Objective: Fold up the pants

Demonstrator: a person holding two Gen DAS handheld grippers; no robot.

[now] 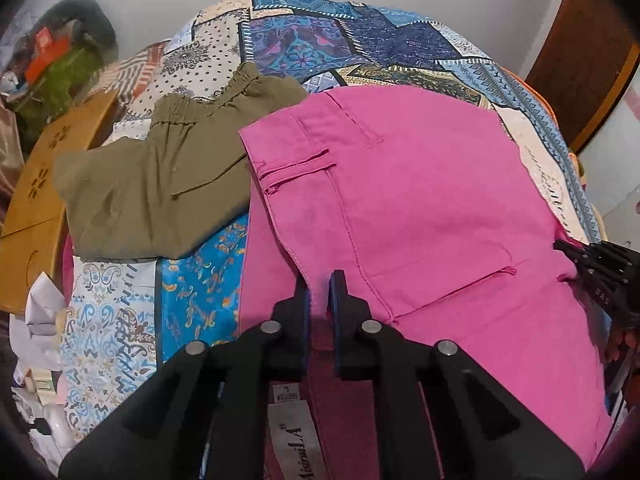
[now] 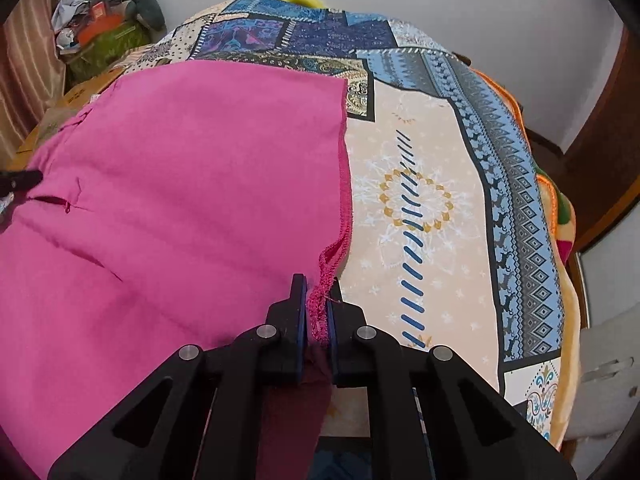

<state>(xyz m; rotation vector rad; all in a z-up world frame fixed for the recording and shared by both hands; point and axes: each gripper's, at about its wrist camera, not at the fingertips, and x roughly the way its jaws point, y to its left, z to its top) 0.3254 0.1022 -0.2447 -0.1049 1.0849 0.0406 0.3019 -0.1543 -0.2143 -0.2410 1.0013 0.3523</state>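
Pink pants [image 1: 408, 200] lie spread on a patterned bedspread [image 1: 320, 40], with a belt loop and pocket slits showing. My left gripper [image 1: 319, 292] is shut on the near waistband edge, where a white label hangs below the jaws. In the right wrist view the pants [image 2: 180, 184] fill the left half. My right gripper [image 2: 317, 300] is shut on the frayed hem corner of the pink cloth. The right gripper also shows at the right edge of the left wrist view [image 1: 592, 264]. The left gripper's tip shows at the far left of the right wrist view [image 2: 20, 180].
Folded olive pants [image 1: 160, 176] lie to the left of the pink ones. A wooden board [image 1: 36, 200] stands at the bed's left edge, with a cluttered green bag [image 1: 60, 76] behind it. Bare bedspread [image 2: 432, 208] lies right of the pants. A wooden frame [image 1: 580, 60] is at far right.
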